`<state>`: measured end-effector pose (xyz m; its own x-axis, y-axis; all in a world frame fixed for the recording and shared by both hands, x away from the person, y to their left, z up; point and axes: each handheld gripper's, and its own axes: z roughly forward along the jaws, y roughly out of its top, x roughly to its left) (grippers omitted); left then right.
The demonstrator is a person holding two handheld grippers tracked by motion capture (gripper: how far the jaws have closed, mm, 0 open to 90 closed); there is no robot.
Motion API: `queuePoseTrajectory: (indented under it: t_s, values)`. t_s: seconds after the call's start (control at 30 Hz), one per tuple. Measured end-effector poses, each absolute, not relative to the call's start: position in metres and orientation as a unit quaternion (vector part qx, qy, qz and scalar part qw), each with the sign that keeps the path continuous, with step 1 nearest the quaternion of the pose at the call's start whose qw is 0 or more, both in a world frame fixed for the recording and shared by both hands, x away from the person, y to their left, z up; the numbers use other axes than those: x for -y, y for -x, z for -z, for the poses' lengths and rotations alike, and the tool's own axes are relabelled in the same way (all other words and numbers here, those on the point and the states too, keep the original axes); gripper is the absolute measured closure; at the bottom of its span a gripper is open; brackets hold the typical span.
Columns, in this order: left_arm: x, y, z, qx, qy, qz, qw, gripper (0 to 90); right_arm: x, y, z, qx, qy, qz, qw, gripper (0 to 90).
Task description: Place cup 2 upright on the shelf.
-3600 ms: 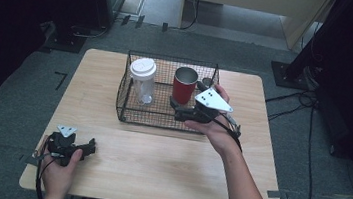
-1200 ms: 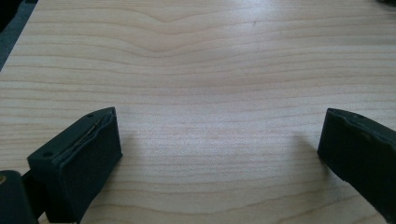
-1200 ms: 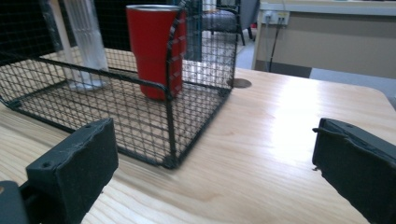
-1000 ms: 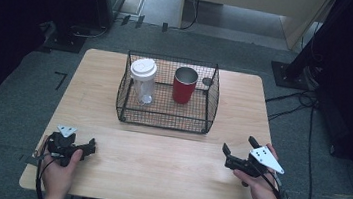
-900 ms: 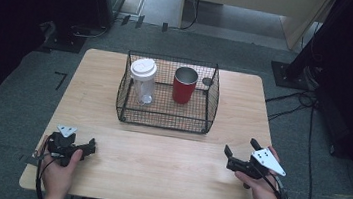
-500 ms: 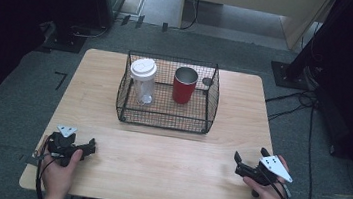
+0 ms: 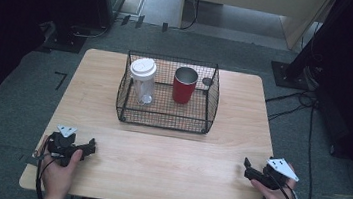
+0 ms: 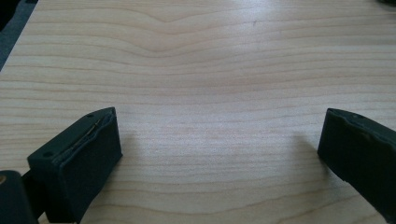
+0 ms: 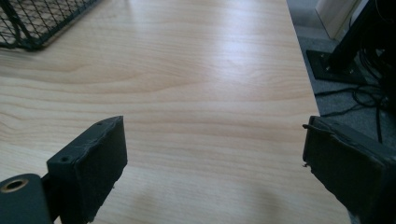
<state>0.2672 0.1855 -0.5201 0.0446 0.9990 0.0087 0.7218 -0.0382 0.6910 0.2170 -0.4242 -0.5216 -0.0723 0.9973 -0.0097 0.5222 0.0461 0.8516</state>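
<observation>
A black wire basket point(image 7: 214, 95) stands at the middle back of the wooden table point(image 7: 168, 154). Inside it are a clear bottle with a white lid point(image 7: 142, 80) and a red cup point(image 7: 184, 85), both upright. My left gripper point(image 7: 91, 146) rests near the front left corner, open over bare wood point(image 8: 219, 135). Near the front right corner my right gripper point(image 7: 247, 168) is low over the table. Its jaws have just been closing, but they still stand apart with nothing between them point(image 9: 215, 149).
A corner of the basket point(image 9: 28, 23) lies far ahead and left of the right gripper. The table's right edge point(image 9: 303, 84) runs close by that gripper, with cables and a stand base point(image 9: 336, 65) on the floor beyond.
The right hand has come away from the red cup in the basket to the front right corner, drifting right and lower over the last second. The left hand has kept still.
</observation>
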Motion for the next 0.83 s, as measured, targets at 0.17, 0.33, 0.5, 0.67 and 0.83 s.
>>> queuePoseTrajectory:
  t_s: [0.17,0.33,0.5,0.67,0.83]
  values:
    - [-0.1855,-0.2672,0.5201,-0.64,-0.672,-0.26,0.266,0.0,0.4275,-0.2157,0.5229,-0.652,-0.603,-0.333,0.317,8.4]
    - [-0.1855,-0.2672,0.5201,-0.64,-0.672,-0.26,0.266,0.1,0.4216,-0.2184,0.5259,-0.684,-0.599,-0.291,0.299,10.1]
    - [-0.1855,-0.2672,0.5201,-0.64,-0.672,-0.26,0.266,0.0,0.4229,-0.2221,0.5267,-0.666,-0.63,-0.299,0.263,9.1]
    - [-0.1855,-0.2672,0.5201,-0.64,-0.672,-0.26,0.266,0.0,0.422,-0.2229,0.5268,-0.665,-0.632,-0.299,0.264,8.1]
    - [-0.1867,-0.2666,0.52,-0.636,-0.677,-0.258,0.267,0.1,0.4218,-0.2234,0.5268,-0.666,-0.631,-0.299,0.263,8.0]
